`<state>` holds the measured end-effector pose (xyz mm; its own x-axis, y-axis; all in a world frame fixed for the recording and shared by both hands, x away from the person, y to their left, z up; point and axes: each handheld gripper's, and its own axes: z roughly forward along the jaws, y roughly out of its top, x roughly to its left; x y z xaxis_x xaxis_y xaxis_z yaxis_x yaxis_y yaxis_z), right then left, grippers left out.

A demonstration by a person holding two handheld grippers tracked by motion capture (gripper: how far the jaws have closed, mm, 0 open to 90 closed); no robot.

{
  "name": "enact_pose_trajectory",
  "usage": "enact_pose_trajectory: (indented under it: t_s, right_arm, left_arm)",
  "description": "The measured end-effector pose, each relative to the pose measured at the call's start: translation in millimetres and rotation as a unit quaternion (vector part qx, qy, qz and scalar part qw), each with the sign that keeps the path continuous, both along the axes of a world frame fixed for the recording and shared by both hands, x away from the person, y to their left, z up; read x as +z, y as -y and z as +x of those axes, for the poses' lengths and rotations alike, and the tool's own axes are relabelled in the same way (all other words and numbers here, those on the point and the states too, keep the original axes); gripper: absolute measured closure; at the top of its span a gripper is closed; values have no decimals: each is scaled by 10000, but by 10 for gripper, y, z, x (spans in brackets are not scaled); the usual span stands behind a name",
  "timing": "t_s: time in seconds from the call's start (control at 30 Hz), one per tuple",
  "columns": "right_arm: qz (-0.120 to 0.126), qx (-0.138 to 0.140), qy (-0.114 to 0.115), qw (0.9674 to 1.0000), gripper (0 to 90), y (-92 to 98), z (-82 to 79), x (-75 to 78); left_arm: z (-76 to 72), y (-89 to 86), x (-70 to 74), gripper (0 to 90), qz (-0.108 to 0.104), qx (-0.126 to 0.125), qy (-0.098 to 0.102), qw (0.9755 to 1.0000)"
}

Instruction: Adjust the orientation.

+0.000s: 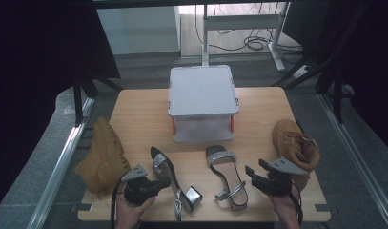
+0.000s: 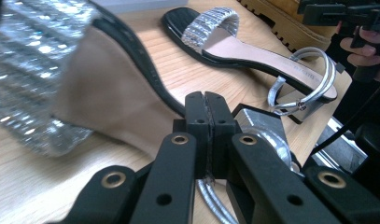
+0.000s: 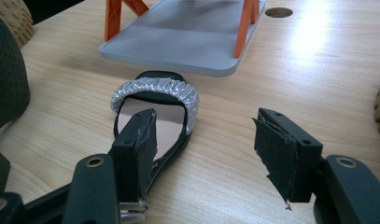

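Two black sandals with glittering silver straps lie on the wooden table [image 1: 148, 109]. The left sandal [image 1: 163, 167] is tipped on its side, its beige footbed [image 2: 99, 93] close in front of my left gripper [image 1: 164, 182]. That gripper's jaws [image 2: 207, 112] are shut, touching the sandal's edge with nothing seen between the pads; a silver ankle strap [image 2: 218, 205] runs beneath them. The right sandal [image 1: 227, 176] lies flat. My right gripper [image 1: 256, 168] is open just behind it, and in the right gripper view [image 3: 204, 149] its left jaw overlaps the footbed [image 3: 155, 126].
A grey two-level shelf [image 1: 201, 88] on orange posts stands at the back middle of the table. One tan boot [image 1: 103, 155] lies at the left edge and another [image 1: 296, 143] at the right. Bare wood lies between shelf and sandals.
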<state>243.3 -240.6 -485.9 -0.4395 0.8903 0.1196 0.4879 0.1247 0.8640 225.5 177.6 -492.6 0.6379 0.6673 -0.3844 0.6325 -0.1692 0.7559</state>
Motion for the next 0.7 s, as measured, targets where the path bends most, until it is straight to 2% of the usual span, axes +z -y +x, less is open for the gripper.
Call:
enact_pose_trajectory:
  t_s: [0.27, 0.33, 0.43, 0.7]
  right_arm:
    - [22, -36, 20, 10000, 394, 39, -13, 9]
    - [175, 67, 35, 9998, 394, 60, -18, 26]
    - [223, 74, 73, 9997, 394, 64, -23, 33]
    - [156, 22, 31, 9999, 394, 75, -14, 17]
  left_arm:
    - [54, 114, -58, 896, 81, -111, -82, 9999]
    - [63, 126, -75, 896, 97, -110, -95, 9998]
    - [66, 125, -79, 896, 98, -113, -101, 9998]
    - [72, 128, -75, 896, 134, -109, -97, 9998]
